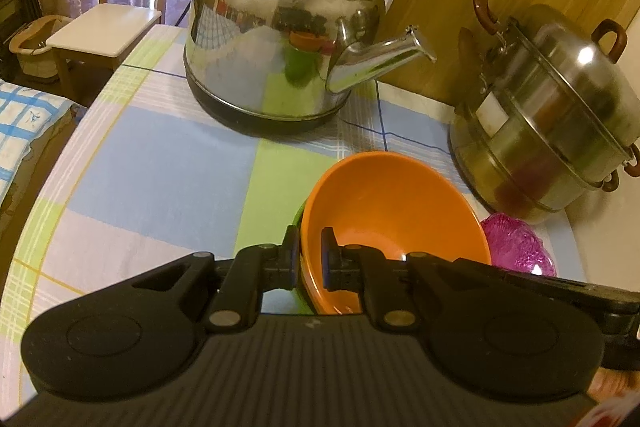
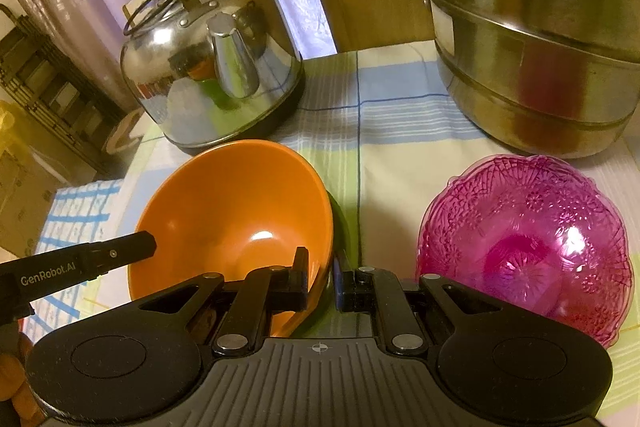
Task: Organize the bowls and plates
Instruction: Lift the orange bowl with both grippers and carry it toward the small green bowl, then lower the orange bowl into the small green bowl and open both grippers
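Checked tablecloth (image 1: 168, 167) lies bare left of gripper-clamped orange bowl (image 1: 396, 211)

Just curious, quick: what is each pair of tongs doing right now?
Left tongs: shut on the orange bowl's rim.
Right tongs: shut on the same bowl's rim, opposite side.

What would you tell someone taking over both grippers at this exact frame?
Left gripper: shut on the left rim of the orange plastic bowl.
Right gripper: shut on the same bowl's right rim.
A green dish edge shows under the orange bowl; how they sit together is unclear.
Pink patterned translucent bowl: free on the checked tablecloth, right of the orange one, near the steel steamer pot.
Done: orange bowl gripped.
Left: set it down, deal with the pink bowl.
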### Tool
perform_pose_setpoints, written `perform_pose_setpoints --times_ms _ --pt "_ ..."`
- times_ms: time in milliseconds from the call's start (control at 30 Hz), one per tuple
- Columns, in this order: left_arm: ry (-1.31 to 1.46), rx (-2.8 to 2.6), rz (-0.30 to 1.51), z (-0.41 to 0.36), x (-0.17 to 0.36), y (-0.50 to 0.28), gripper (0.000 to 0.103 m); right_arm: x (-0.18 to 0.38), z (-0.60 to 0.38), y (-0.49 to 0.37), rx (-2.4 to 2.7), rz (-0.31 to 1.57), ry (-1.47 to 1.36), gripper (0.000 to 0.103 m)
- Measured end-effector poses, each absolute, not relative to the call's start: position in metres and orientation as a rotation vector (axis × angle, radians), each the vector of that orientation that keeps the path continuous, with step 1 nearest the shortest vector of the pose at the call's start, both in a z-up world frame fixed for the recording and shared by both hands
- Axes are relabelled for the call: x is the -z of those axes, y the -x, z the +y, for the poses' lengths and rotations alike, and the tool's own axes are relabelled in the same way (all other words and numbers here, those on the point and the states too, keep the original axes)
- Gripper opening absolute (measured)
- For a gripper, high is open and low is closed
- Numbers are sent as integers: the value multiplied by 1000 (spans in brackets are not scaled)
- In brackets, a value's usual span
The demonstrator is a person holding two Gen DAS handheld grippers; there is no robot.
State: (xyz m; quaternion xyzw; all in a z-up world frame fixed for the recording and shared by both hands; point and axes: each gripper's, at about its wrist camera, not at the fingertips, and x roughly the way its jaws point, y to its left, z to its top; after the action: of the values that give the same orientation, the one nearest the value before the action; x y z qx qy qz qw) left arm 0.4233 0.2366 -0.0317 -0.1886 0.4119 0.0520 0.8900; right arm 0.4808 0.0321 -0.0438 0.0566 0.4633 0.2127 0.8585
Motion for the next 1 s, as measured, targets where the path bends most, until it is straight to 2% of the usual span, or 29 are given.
perform_pose_setpoints --times_ms 667,700,767,800,833,1000 --pt "387 -117 872 234 46 -429 9 53 39 -481 -449 954 -38 13" --pt "388 -122 871 235 47 -429 9 54 39 -481 -457 954 -38 16" --pt "402 -124 858 236 47 -428 9 53 37 -482 -493 942 -68 38" --pt "403 -128 851 236 46 -427 9 52 34 -481 -494 926 -79 59" --pt "401 -129 845 237 45 -426 9 50 32 -480 -488 909 -85 63" --pt "414 -124 810 234 33 -412 10 42 18 -472 -486 887 -121 63"
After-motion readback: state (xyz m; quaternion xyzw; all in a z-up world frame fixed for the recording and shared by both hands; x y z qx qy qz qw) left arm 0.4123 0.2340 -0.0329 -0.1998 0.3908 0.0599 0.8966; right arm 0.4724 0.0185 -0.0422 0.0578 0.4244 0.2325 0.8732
